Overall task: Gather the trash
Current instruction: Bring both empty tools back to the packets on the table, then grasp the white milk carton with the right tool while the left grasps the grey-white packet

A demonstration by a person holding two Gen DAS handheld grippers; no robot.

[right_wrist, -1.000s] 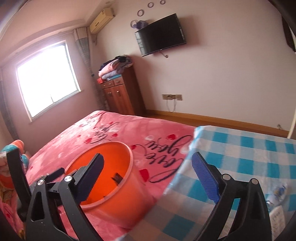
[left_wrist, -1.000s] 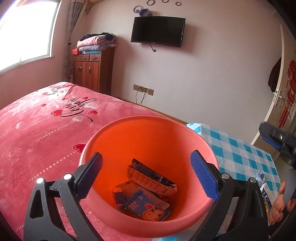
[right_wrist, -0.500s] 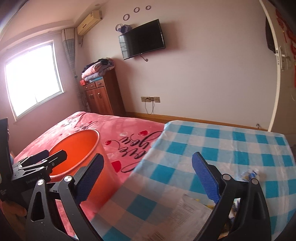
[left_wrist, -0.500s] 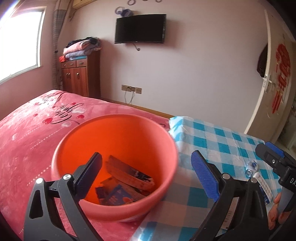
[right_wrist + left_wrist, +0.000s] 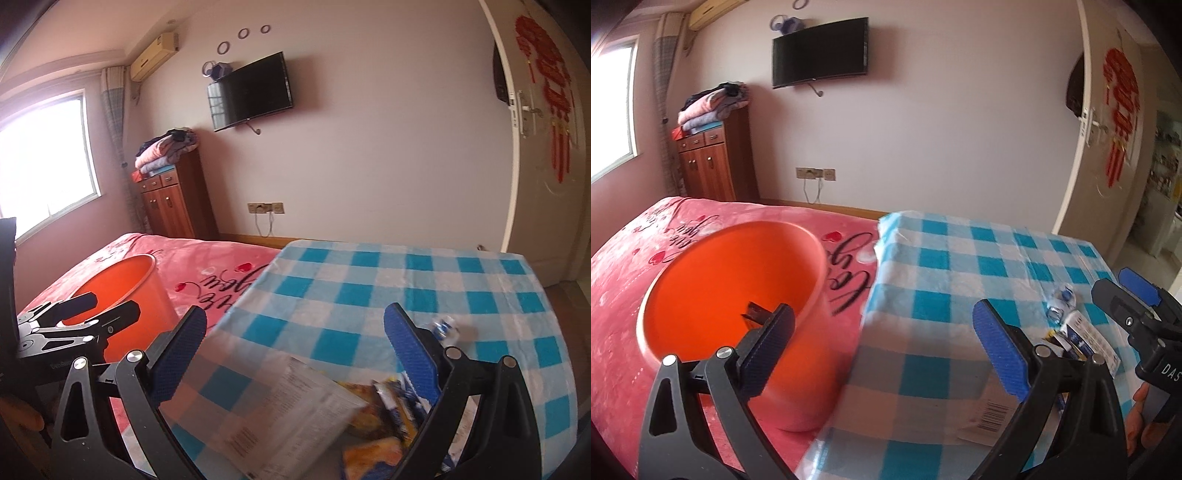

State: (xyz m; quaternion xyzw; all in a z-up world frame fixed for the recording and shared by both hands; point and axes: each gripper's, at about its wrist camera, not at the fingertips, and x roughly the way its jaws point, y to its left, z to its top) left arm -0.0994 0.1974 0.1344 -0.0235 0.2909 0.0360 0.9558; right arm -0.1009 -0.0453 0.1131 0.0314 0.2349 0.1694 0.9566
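An orange bin [image 5: 738,295] stands on the pink bedspread, holding wrappers of which one dark corner [image 5: 755,314] shows; it also shows in the right wrist view [image 5: 122,280]. My left gripper [image 5: 886,343] is open and empty, over the bin's right side and the checked cloth's edge. My right gripper [image 5: 295,347] is open and empty above a white printed sheet [image 5: 291,410] and several snack wrappers [image 5: 384,417]. A small crumpled blue-white wrapper [image 5: 445,328] lies farther right; it also shows in the left wrist view [image 5: 1060,299]. The right gripper shows at the left view's right edge [image 5: 1137,310].
A blue-and-white checked cloth [image 5: 369,288] covers the right part of the bed; the pink bedspread [image 5: 624,266] covers the left. A wooden dresser [image 5: 173,199] with folded blankets, a wall TV [image 5: 251,92] and a white door [image 5: 539,147] lie beyond.
Both grippers have swung right, away from over the bin toward the checked cloth. The paper and wrappers have come into the right view. Both jaws stay open.
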